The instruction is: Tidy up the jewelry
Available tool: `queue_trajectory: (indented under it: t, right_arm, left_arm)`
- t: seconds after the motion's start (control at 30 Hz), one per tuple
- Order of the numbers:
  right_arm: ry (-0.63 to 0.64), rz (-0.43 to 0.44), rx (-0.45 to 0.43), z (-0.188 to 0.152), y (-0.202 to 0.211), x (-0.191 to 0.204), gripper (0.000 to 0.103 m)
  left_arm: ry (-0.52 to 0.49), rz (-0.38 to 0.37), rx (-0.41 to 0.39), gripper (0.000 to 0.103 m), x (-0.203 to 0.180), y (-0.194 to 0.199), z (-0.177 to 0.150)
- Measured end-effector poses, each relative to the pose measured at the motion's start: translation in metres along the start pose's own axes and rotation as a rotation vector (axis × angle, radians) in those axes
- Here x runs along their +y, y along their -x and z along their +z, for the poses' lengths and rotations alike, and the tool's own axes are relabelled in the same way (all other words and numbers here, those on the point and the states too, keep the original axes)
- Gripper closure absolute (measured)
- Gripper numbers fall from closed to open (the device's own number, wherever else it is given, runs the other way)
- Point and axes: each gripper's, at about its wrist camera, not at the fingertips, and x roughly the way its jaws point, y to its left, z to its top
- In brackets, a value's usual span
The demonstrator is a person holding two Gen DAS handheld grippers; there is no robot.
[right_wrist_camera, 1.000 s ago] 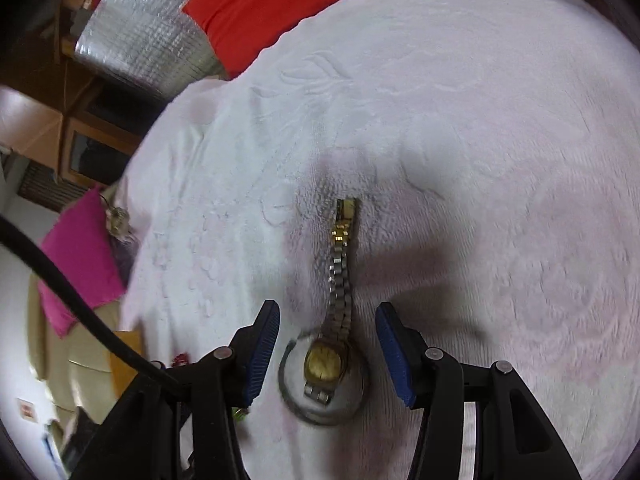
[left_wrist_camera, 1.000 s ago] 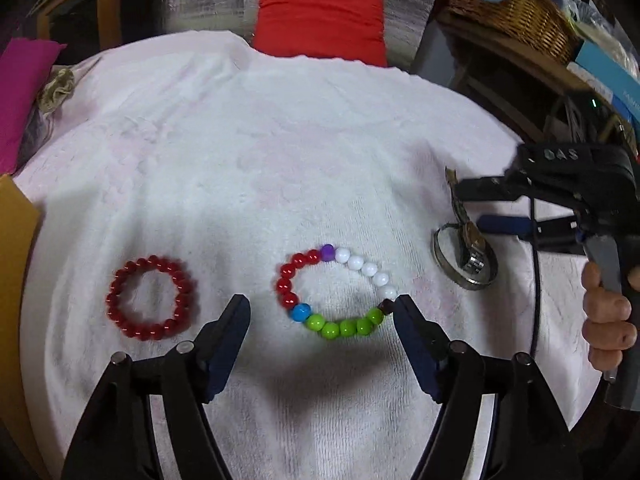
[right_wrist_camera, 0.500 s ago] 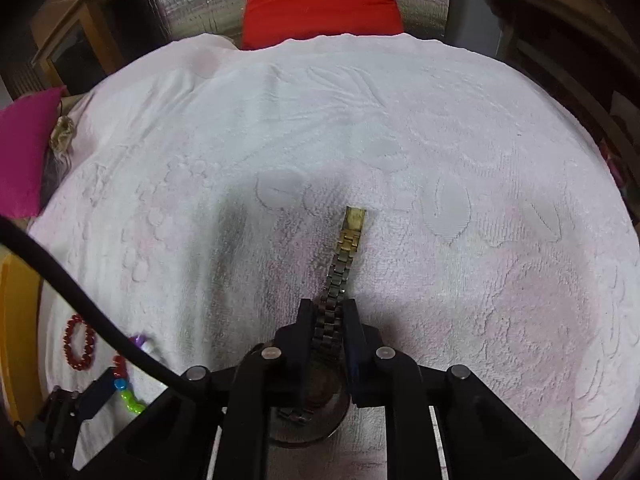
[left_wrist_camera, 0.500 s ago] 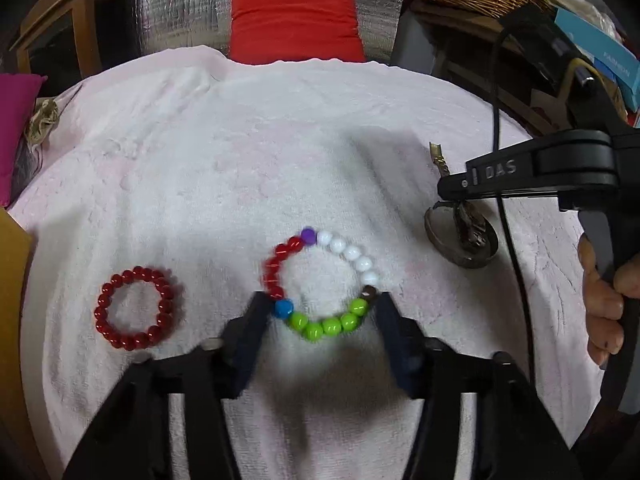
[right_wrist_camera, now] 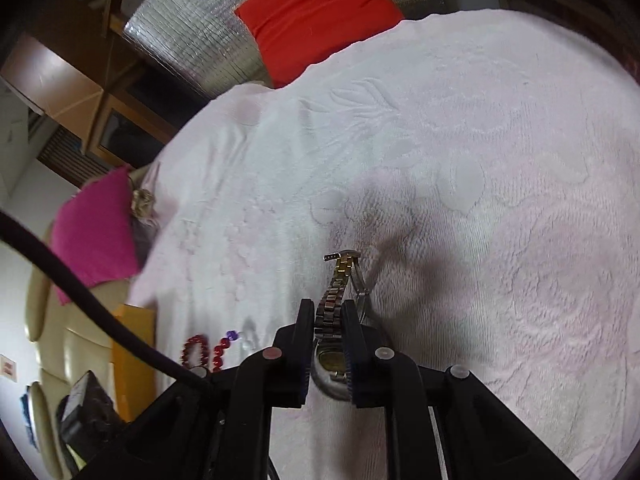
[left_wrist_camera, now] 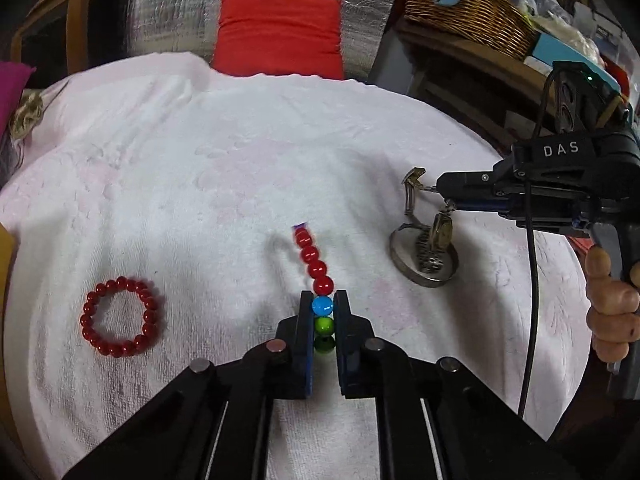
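You're pinching the multicolour bracelet [left_wrist_camera: 318, 280] in the left gripper [left_wrist_camera: 323, 305] (squashed flat, clearing the towel [left_wrist_camera: 240, 168]); the right gripper [right_wrist_camera: 327, 318] is clamping the watch [right_wrist_camera: 334, 308] band, lifting it off the ring [left_wrist_camera: 424, 260].

the towel-covered worktop [left_wrist_camera: 240, 168] carries three groups in a row. the single-strand bead bracelet [left_wrist_camera: 119, 317] lies flat at the left. the mixed bead bracelet [left_wrist_camera: 316, 270] stands at the centre, pinched in the left claw [left_wrist_camera: 323, 306]. the watch [left_wrist_camera: 438, 236] and the ring [left_wrist_camera: 424, 258] under it sit at the right, the watch band held in the right claw [right_wrist_camera: 328, 320]. a cushion [left_wrist_camera: 280, 36] stands behind the worktop.
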Motion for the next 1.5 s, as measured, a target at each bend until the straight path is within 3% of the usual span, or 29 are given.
queue_trajectory:
  t: [0.63, 0.67, 0.7, 0.8, 0.97, 1.17, 1.3, 1.5]
  right_arm:
    - [-0.047, 0.181, -0.038, -0.008, 0.023, 0.008, 0.088]
    - [-0.043, 0.192, -0.041, -0.009, 0.024, 0.010, 0.089]
    - [-0.039, 0.209, -0.046, -0.010, 0.026, 0.012, 0.096]
    - [-0.021, 0.245, -0.073, -0.011, 0.033, 0.018, 0.096]
    - [0.032, 0.159, -0.066, -0.013, 0.031, 0.025, 0.096]
    - [0.057, 0.057, 0.072, -0.020, 0.004, 0.020, 0.090]
    - [0.026, 0.006, 0.138, -0.022, -0.011, 0.008, 0.077]
    - [0.055, -0.021, 0.216, -0.035, -0.024, 0.012, 0.075]
  left_arm:
    - [0.021, -0.021, -0.084, 0.093, 0.004, 0.031, 0.005]
    - [0.022, -0.023, -0.089, 0.093, 0.005, 0.033, 0.006]
    - [0.023, -0.023, -0.092, 0.093, 0.004, 0.035, 0.005]
    - [0.026, -0.024, -0.105, 0.093, 0.008, 0.042, 0.005]
    - [0.028, -0.015, -0.102, 0.093, 0.011, 0.045, 0.001]
    - [0.025, -0.011, -0.096, 0.093, 0.013, 0.044, 0.001]
    - [0.018, -0.014, -0.102, 0.093, 0.012, 0.045, 0.002]
    - [0.023, -0.009, -0.097, 0.093, 0.013, 0.044, 0.002]
